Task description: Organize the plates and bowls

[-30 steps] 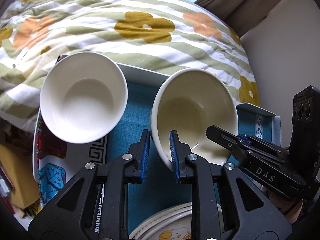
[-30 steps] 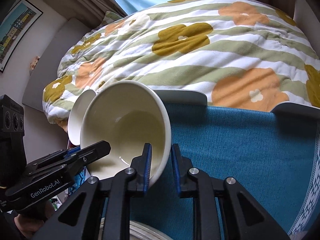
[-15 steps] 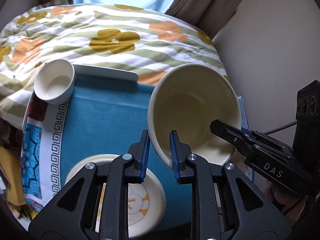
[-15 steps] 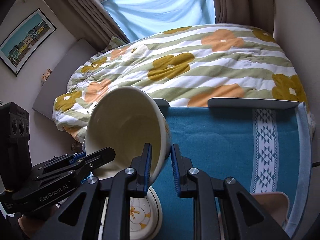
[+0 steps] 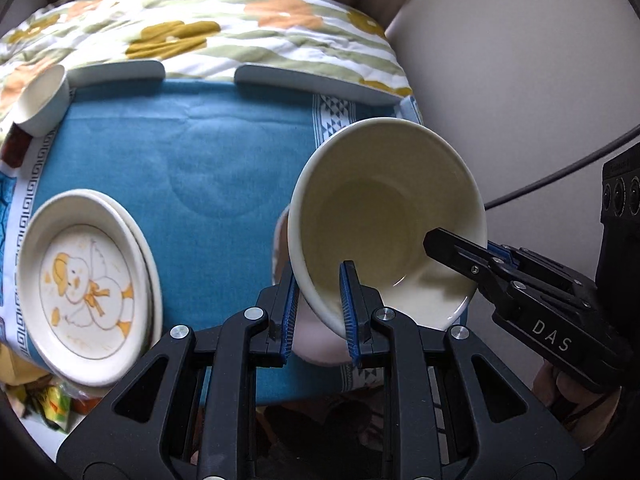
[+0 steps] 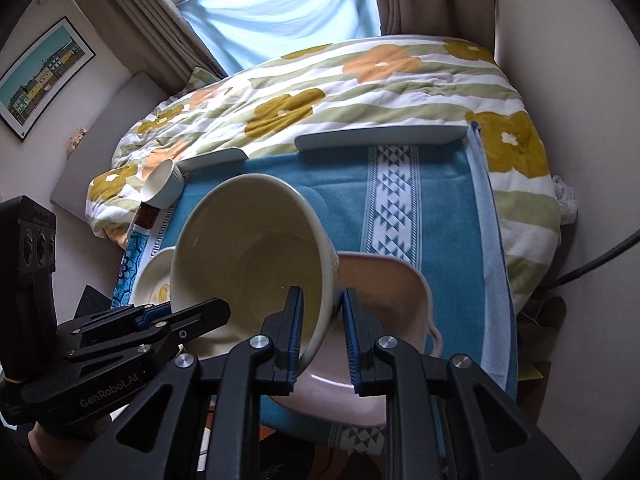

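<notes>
Lowering the cream bowl (image 5: 384,220) level is what this step seems to need — both grippers grip it at once, so they should sink together rather than one leading. The left gripper (image 5: 318,300) has its blue pads closed on the near wall of the rim, one inside and one outside; the right gripper (image 6: 320,336) pinches the opposite side of the rim the same way. The bowl hangs tilted, mouth toward each camera, directly over the pink dish (image 6: 384,308) at the near edge of the blue cloth (image 5: 200,152). I would square it up first and open the fingers only once it sits — a tilted drop could chip either piece.

The bowl is deep, glossy, pale cream inside and empty. To its left is a stack of duck plates (image 5: 84,284); farther off, at the cloth's far left corner, a small white cup (image 5: 40,104) leans on its side against the flowered quilt (image 6: 360,92).
</notes>
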### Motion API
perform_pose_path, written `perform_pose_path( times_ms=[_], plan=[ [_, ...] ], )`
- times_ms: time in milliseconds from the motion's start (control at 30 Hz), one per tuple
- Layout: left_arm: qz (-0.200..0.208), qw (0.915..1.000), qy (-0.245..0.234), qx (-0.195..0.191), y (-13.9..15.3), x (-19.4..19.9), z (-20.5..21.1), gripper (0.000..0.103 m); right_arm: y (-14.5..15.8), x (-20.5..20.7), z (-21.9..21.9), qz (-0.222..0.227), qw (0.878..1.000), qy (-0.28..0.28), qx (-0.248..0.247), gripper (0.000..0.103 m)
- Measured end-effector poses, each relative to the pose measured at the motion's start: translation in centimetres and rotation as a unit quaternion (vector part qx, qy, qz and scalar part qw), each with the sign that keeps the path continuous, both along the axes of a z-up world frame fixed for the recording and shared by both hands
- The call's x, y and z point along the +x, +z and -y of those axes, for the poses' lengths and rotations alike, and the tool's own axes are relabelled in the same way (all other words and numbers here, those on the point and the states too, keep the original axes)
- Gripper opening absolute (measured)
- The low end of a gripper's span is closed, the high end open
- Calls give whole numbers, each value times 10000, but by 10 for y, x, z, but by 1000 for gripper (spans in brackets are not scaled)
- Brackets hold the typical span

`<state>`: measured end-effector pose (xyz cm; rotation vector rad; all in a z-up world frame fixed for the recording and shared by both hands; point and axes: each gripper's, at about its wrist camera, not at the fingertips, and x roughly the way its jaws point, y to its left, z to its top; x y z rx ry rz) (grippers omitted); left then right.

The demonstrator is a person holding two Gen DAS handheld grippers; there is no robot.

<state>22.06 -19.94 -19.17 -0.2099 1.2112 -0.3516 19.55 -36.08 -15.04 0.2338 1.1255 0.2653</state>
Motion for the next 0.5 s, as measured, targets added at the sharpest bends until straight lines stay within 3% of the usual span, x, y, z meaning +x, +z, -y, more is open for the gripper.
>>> perform_pose_path(
  times_ms=[167, 500],
  plan=[
    [-310, 9988, -236, 290, -29, -4, 24, 18, -26, -8, 15, -285, 9995, -142, 40, 18],
    [-394, 9913, -636, 1086, -59, 9, 45, 18, -64, -6, 21, -710, 9970, -294, 15, 18]
  ],
)
